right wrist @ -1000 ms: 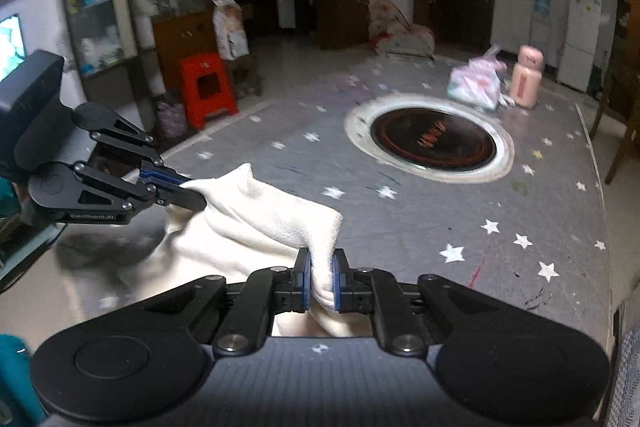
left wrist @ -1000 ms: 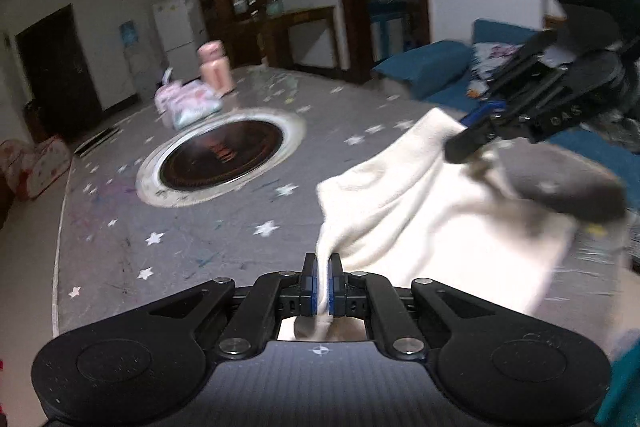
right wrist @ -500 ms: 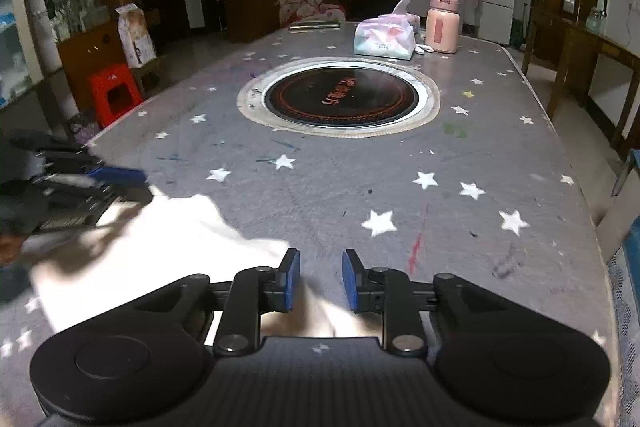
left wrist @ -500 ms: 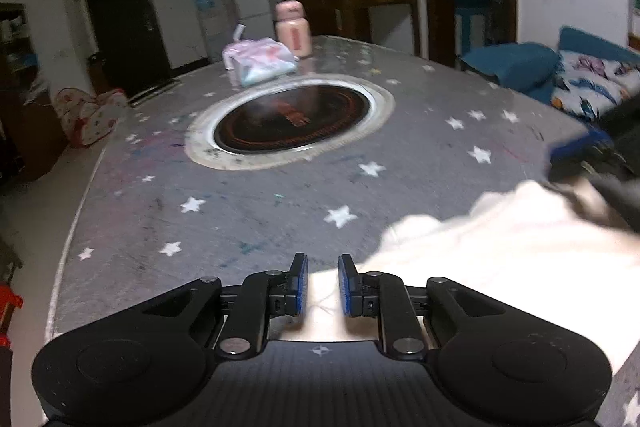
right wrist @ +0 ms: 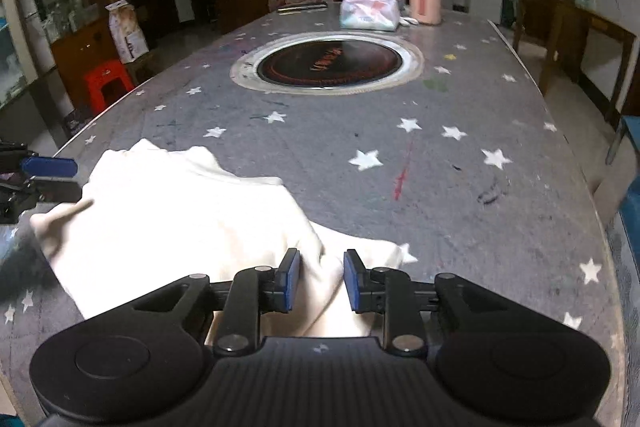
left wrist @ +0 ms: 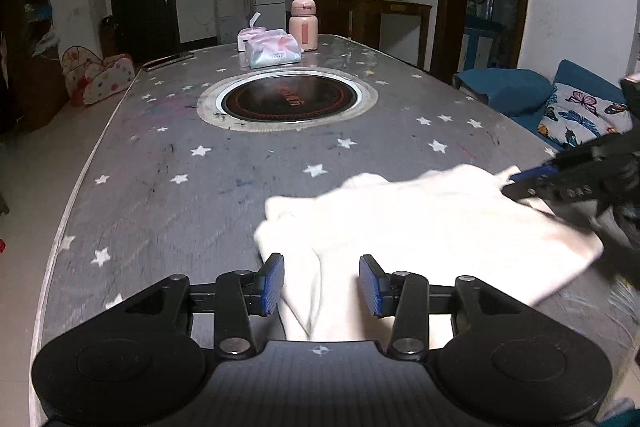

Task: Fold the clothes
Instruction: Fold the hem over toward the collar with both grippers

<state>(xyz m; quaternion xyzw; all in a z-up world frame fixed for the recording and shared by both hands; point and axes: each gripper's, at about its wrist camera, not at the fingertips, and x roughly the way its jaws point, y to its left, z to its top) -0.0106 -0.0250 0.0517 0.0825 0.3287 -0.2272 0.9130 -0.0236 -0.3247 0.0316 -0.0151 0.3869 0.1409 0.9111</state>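
A cream white garment (left wrist: pixel 420 227) lies folded on the grey star-patterned table (left wrist: pixel 160 187). It also shows in the right wrist view (right wrist: pixel 172 211). My left gripper (left wrist: pixel 321 285) is open, its blue pads on either side of the garment's near left edge. My right gripper (right wrist: pixel 317 281) is open over the garment's near right edge. In the left wrist view the right gripper (left wrist: pixel 560 183) shows at the garment's right side. In the right wrist view the left gripper (right wrist: pixel 44 175) shows at the garment's left side.
A round black hotplate (left wrist: pixel 288 99) is set in the table's middle. A tissue pack (left wrist: pixel 272 53) and a pink bottle (left wrist: pixel 303 25) stand at the far end. A blue sofa (left wrist: pixel 560 99) is to the right, a red stool (right wrist: pixel 106 81) to the left.
Both grippers were shut on the lifted garment. They lowered it to the table, let go and opened wide. The garment now lies flat.
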